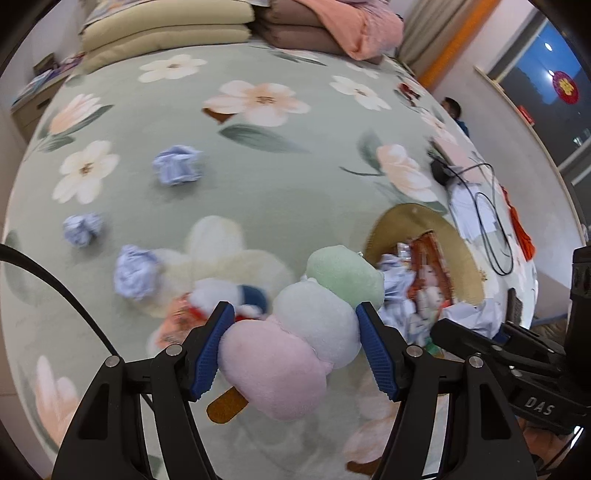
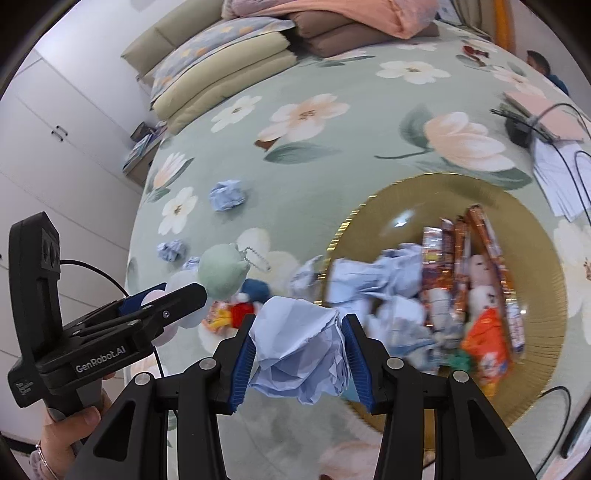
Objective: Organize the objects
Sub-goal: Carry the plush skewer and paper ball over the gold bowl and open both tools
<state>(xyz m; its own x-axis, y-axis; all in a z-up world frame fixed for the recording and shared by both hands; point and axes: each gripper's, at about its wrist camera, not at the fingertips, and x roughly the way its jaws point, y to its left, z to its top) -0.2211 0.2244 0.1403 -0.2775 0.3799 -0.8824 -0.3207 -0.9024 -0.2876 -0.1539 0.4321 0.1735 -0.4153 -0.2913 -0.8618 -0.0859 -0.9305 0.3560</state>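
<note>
My left gripper (image 1: 295, 347) is shut on a plush dango skewer (image 1: 295, 339) with pink, white and green balls and a brown stick, held above the flowered bedspread (image 1: 258, 177). Its green ball also shows in the right wrist view (image 2: 221, 273). My right gripper (image 2: 299, 354) is shut on a crumpled blue paper ball (image 2: 301, 350), just left of a gold bowl (image 2: 535, 288) holding paper balls, snack packets and small toys. The bowl also shows in the left wrist view (image 1: 399, 221). Loose paper balls (image 1: 179, 164) and a small white-and-blue plush (image 1: 229, 295) lie on the bed.
Stacked pillows (image 1: 166, 33) and folded blankets (image 1: 325, 26) lie at the head of the bed. Papers, a black device and cables (image 2: 554, 155) lie at the right edge. A white wardrobe (image 2: 55, 129) stands on the left. A person (image 1: 454, 110) sits beyond the bed.
</note>
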